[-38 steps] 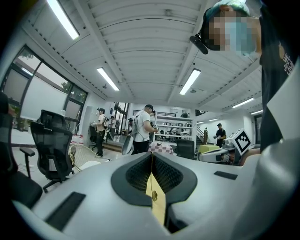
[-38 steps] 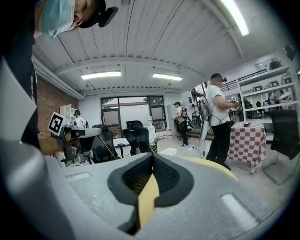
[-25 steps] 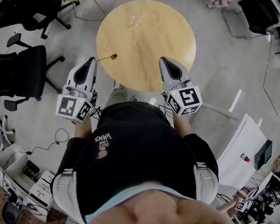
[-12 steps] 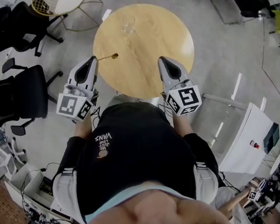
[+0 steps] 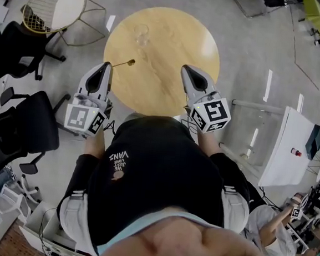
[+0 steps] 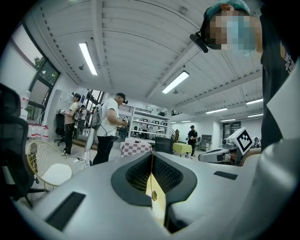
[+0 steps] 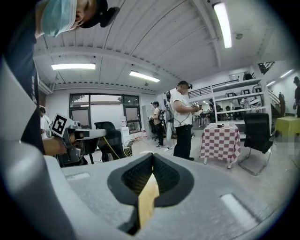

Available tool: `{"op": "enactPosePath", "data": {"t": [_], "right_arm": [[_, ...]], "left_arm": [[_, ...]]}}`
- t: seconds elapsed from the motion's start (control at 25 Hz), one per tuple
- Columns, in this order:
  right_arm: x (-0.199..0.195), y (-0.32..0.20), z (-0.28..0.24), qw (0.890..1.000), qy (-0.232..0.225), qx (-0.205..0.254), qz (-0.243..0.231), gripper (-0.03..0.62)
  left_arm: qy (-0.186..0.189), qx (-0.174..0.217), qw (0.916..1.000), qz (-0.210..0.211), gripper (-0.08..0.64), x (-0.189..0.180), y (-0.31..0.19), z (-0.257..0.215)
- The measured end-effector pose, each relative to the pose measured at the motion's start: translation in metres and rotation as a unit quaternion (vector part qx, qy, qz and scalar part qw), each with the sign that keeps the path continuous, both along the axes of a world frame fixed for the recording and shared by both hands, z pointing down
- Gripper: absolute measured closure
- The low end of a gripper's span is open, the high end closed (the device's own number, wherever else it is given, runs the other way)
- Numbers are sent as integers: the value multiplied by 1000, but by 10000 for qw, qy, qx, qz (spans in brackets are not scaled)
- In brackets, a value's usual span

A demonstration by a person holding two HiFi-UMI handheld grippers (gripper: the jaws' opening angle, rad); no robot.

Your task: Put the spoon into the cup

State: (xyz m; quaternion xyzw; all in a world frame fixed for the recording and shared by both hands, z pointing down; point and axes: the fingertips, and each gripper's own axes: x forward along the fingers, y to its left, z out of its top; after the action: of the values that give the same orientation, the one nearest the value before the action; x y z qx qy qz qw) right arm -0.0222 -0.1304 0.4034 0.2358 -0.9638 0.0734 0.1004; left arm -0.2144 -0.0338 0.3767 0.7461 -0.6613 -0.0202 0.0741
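Note:
A round wooden table [image 5: 172, 48] lies ahead of me in the head view. A clear glass cup [image 5: 141, 32] stands on its far left part, faint against the wood. My left gripper [image 5: 105, 67] is at the table's left edge, shut on the thin handle of a gold spoon [image 5: 124, 64]. The spoon's bowl points right over the table, short of the cup. In the left gripper view the spoon [image 6: 153, 196] shows as a thin line between the shut jaws of the left gripper [image 6: 151, 157]. My right gripper [image 5: 186, 70] hovers over the table's near right part, shut and empty, as the right gripper view [image 7: 152, 157] also shows.
A wire chair with a white seat [image 5: 59, 7] stands at the back left. Black office chairs [image 5: 23, 132] are on the left, and a white cabinet [image 5: 289, 144] is on the right. People stand further off in the room [image 6: 108, 126].
Both grippers and the spoon keep their places at the table. Only the head view has drifted, so the floor and chairs have shifted in the picture.

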Motion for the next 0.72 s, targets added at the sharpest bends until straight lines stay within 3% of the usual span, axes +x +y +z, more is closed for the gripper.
{"op": "enactPosePath", "data": {"t": [0.72], "right_arm": [[-29, -16, 15, 9979, 45, -133, 640, 594]], "left_arm": [[-208, -14, 9969, 754, 551, -49, -66, 8]]}}
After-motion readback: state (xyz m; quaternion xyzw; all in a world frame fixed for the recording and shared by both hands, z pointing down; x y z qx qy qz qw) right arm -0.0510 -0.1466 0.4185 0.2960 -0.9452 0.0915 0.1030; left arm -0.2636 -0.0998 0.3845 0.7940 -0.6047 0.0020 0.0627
